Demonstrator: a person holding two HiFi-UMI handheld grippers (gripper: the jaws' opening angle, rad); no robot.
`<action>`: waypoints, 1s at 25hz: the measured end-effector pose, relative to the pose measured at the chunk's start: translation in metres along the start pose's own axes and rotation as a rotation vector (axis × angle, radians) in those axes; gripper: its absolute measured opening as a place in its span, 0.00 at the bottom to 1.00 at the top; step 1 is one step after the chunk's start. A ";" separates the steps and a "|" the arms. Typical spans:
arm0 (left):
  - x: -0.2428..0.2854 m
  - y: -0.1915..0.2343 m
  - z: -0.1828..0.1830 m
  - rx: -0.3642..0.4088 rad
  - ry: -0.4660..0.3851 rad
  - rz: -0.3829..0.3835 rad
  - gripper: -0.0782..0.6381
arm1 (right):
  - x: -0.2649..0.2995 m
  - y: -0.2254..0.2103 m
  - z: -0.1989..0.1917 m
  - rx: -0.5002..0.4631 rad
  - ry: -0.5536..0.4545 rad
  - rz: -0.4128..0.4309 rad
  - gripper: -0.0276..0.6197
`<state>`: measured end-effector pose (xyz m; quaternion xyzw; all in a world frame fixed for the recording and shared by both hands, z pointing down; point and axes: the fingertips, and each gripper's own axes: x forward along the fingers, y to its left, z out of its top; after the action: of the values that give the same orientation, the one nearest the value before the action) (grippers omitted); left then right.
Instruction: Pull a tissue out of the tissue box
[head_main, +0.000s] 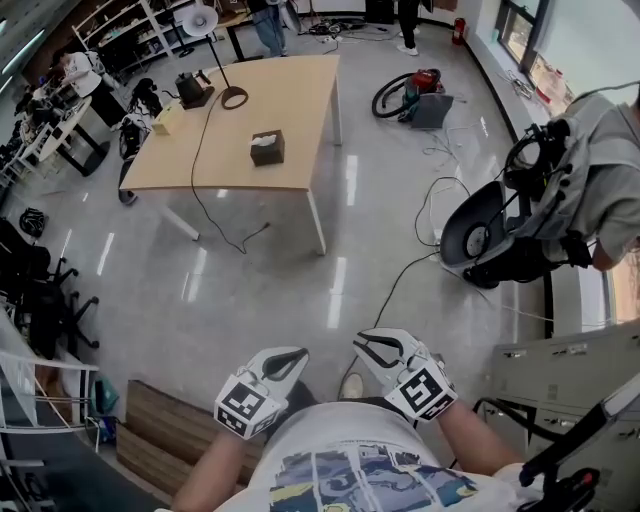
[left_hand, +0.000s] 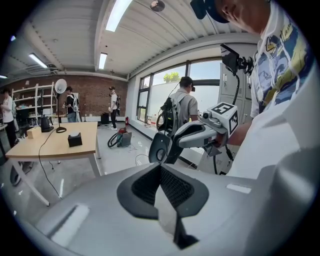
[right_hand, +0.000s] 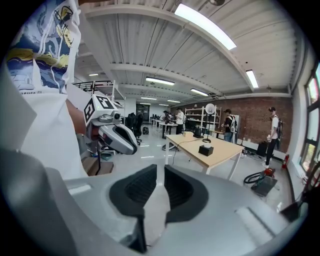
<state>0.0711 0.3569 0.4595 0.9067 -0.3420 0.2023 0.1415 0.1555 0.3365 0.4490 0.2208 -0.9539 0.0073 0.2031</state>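
Note:
The dark tissue box (head_main: 267, 147) stands far off on a light wooden table (head_main: 300, 100), a white tissue showing at its top. It also appears small in the left gripper view as the tissue box (left_hand: 75, 139) and in the right gripper view as the tissue box (right_hand: 205, 150). Both grippers are held close to the person's waist, well short of the table. The left gripper (head_main: 297, 356) (left_hand: 161, 167) is shut with nothing in it. The right gripper (head_main: 360, 345) (right_hand: 159, 172) shows a narrow gap between its pads, with nothing between them.
A desk lamp (head_main: 232, 95), a kettle (head_main: 192, 88) and a trailing cable share the table. A red vacuum cleaner (head_main: 415, 90) and loose cables lie on the shiny floor. A person with a backpack (head_main: 560, 190) stands at the right. Office chairs (head_main: 40, 290) stand at the left, and a wooden platform (head_main: 170, 430) is near my feet.

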 end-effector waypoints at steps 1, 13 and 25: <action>0.000 0.001 0.000 0.000 -0.003 0.007 0.10 | 0.001 0.000 -0.002 0.000 0.000 0.004 0.12; 0.010 0.066 0.009 -0.050 0.015 0.061 0.11 | 0.049 -0.029 0.004 0.028 0.010 0.035 0.13; 0.052 0.203 0.062 0.012 -0.074 -0.116 0.11 | 0.150 -0.112 0.046 0.046 0.099 -0.094 0.13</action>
<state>-0.0139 0.1559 0.4533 0.9327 -0.2926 0.1620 0.1347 0.0621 0.1673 0.4567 0.2692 -0.9308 0.0304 0.2453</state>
